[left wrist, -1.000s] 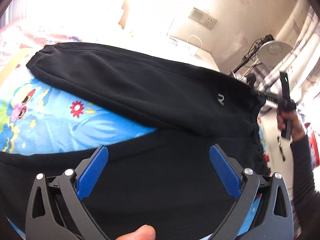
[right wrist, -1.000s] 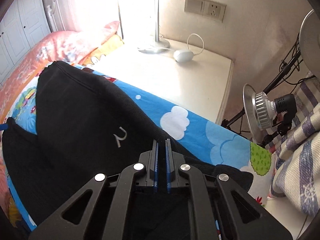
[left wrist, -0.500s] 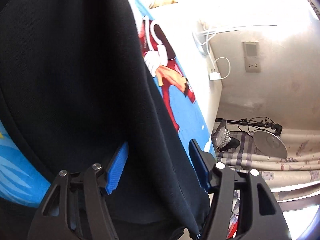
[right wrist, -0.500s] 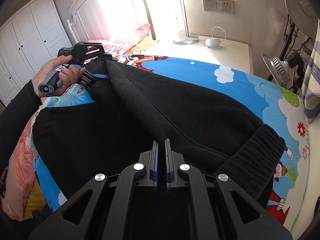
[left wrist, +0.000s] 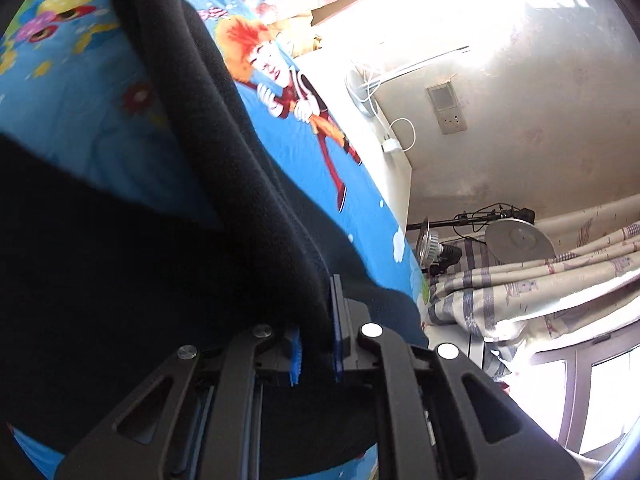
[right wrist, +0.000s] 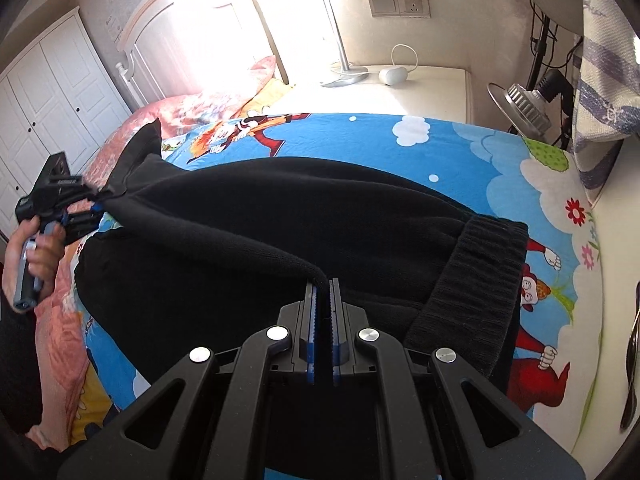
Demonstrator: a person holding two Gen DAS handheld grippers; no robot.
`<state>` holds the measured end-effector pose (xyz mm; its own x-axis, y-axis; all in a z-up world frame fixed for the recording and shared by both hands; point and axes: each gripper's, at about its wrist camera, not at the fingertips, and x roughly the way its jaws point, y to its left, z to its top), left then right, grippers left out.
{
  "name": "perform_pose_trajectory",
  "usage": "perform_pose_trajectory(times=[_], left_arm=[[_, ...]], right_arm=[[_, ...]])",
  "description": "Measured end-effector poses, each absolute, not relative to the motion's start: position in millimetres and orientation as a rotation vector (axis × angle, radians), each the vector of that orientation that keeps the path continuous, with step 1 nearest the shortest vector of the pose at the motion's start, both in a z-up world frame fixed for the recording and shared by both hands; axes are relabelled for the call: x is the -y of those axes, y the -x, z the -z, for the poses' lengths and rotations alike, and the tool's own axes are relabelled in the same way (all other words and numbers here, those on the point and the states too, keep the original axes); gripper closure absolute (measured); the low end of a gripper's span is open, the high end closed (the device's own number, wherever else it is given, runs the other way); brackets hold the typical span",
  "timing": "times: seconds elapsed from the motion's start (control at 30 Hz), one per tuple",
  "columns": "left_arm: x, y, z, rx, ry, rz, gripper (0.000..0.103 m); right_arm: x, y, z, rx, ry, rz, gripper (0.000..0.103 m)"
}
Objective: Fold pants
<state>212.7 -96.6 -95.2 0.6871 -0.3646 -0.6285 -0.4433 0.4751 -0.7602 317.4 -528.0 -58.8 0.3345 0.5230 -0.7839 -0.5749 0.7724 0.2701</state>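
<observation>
Two grippers pinch one garment. A bed sheet of bright blue cartoon-print cotton [right wrist: 460, 148] carries the black knitted pants [right wrist: 248, 216], which sag across it with the ribbed waistband [right wrist: 476, 280] lying flat. The left gripper [left wrist: 316, 320] has its blue pads clamped on a thick fold. The right gripper [right wrist: 322, 284] is closed on a raised ridge of cloth.

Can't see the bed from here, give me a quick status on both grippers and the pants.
Left gripper shut on pants. Right gripper shut on pants. Fold lifted over sheet. Nothing in the way.
</observation>
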Motion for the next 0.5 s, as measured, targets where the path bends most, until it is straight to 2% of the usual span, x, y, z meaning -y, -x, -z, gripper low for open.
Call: perform_pose_trajectory(times=[0.13, 0.27, 0.33, 0.4, 0.5], left_arm=[[130.8, -142.7, 139.0, -0.893, 1.171, -0.057, 0.092], [143.2, -121.0, 163.8, -0.887, 1.195, -0.063, 0.092], [145.7, -121.7, 163.7, -0.874, 1.191, -0.055, 0.092], [147.9, -125.5, 162.2, -0.870, 1.180, -0.053, 0.092], [148.9, -122.3, 162.6, -0.864, 1.174, -0.043, 0.092]], right_arm=[[548.8, -285.8, 78.3, -1.054, 0.036, -0.685, 0.097], [574.4, -258.9, 98.5, -1.101, -0.074, -0.684, 0.095], [588.2, -248.2, 102.9, -1.098, -0.147, -0.684, 0.090], [603.3, -241.2, 102.8, -1.094, -0.244, -0.671, 0.069], [624.4, -238.9, 102.2, -1.082, -0.352, -0.631, 0.065]])
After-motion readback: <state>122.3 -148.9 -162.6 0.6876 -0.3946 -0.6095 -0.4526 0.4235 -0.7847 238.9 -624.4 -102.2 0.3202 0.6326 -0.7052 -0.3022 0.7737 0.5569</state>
